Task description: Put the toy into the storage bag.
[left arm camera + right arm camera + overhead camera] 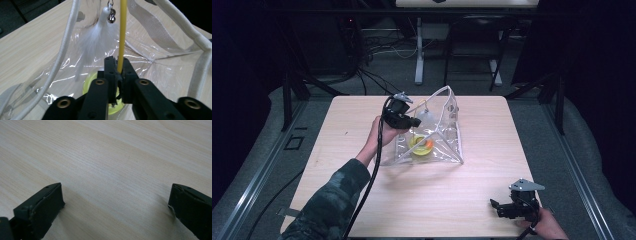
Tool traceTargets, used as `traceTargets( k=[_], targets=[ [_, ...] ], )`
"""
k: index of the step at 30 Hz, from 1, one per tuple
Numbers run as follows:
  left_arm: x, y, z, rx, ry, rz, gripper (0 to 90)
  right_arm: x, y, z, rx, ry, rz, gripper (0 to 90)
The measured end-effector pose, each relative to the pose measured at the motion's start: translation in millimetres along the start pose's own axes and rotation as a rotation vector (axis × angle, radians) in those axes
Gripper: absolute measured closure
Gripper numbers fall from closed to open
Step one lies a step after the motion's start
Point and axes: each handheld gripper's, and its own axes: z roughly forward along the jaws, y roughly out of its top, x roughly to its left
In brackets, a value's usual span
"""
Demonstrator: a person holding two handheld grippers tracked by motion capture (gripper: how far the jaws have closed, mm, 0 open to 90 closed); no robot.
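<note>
A clear plastic bag (448, 131) with white corded edges stands open on the wooden table (362, 125). My left gripper (414, 121) reaches into its mouth from the left. In the left gripper view its jaws (117, 62) are shut on a thin yellow stick (122, 32). A white feather tuft (96, 40) and a small silver bell (111, 18) hang at the stick's far end, inside the bag (162, 62). A round yellow object (418, 146) with something orange (429, 144) lies on the bag's bottom. My right gripper (496, 205) rests open at the table's near right corner, with bare wood between its jaws (116, 197).
Beyond the table's far edge are a white stand leg (419, 50), black frame legs and loose cables (372, 50) on the floor. The left gripper's black cable (369, 185) trails along the camouflage sleeve (332, 200). The table ends close behind the right gripper.
</note>
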Motion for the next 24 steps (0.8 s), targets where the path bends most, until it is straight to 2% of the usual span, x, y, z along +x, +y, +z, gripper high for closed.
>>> traceTargets(
  k=[3, 9, 11, 17, 19, 24],
  targets=[
    [-1.6, 0.2, -6.8, -0.011, -0.005, -0.005, 72.3, -0.1, -0.1, 0.2, 0.0, -0.001, -0.001, 0.0],
    [-7.5, 0.8, -21.2, -0.029, 0.022, 0.002, 44.9, 0.0, -0.2, 0.3, -0.002, -0.001, 0.001, 0.0],
    [-13.2, 1.9, -33.5, -0.04, 0.054, 0.032, 37.6, -0.1, -0.1, 0.2, 0.0, -0.001, -0.001, 0.0],
    [-15.1, -1.2, -61.4, -0.069, 0.093, 0.057, 22.8, 0.0, -0.2, 0.3, -0.002, -0.001, 0.001, 0.0],
    [-13.1, -3.7, -70.1, -0.068, 0.111, 0.05, 16.5, -0.1, -0.1, 0.2, 0.0, -0.001, -0.001, 0.0],
    [-6.9, -14.0, -92.4, -0.109, 0.142, 0.017, 9.0, 0.1, -0.2, 0.3, -0.002, -0.001, 0.002, 0.0]
  ],
)
